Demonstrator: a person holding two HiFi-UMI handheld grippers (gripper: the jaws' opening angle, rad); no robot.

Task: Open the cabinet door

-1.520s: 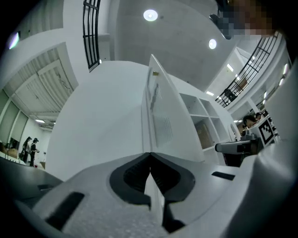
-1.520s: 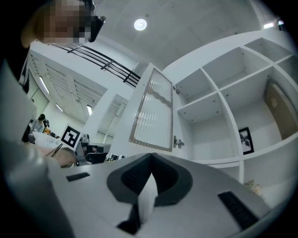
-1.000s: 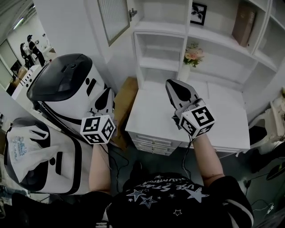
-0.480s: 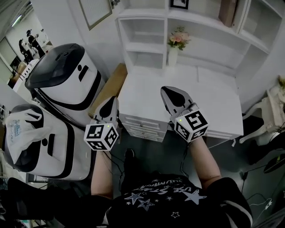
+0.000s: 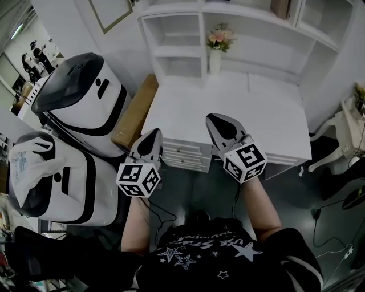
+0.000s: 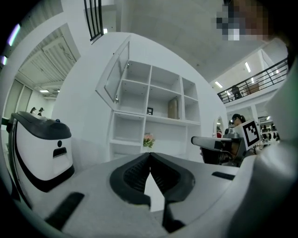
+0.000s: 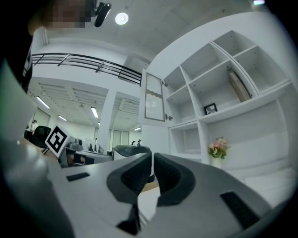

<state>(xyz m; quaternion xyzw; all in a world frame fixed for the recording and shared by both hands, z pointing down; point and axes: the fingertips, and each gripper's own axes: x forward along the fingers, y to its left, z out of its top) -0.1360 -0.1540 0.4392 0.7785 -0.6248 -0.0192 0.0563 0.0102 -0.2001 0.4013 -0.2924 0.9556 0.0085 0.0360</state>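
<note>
The white shelf cabinet [image 5: 188, 34] stands against the wall behind a white desk [image 5: 228, 108]. Its glass-paned door [image 6: 116, 76] is swung out to the left on the upper compartments; the same door [image 7: 154, 100] shows in the right gripper view, and its lower corner [image 5: 111, 12] in the head view. My left gripper [image 5: 153, 136] is held level by the desk's front left corner, shut and empty. My right gripper [image 5: 217, 118] is over the desk's front edge, jaws together with nothing between them. Both are well short of the door.
Two large white-and-black machines [image 5: 77, 94] stand at the left, with a cardboard box [image 5: 136, 111] leaning between them and the desk. A vase of pink flowers [image 5: 215, 48] sits on the desk's back. A white chair [image 5: 336, 148] stands at the right. Desk drawers [image 5: 182, 157] face me.
Both grippers have come down and back toward my body, from over the desk to its front edge. The cabinet and door have slid up and away in the head view.
</note>
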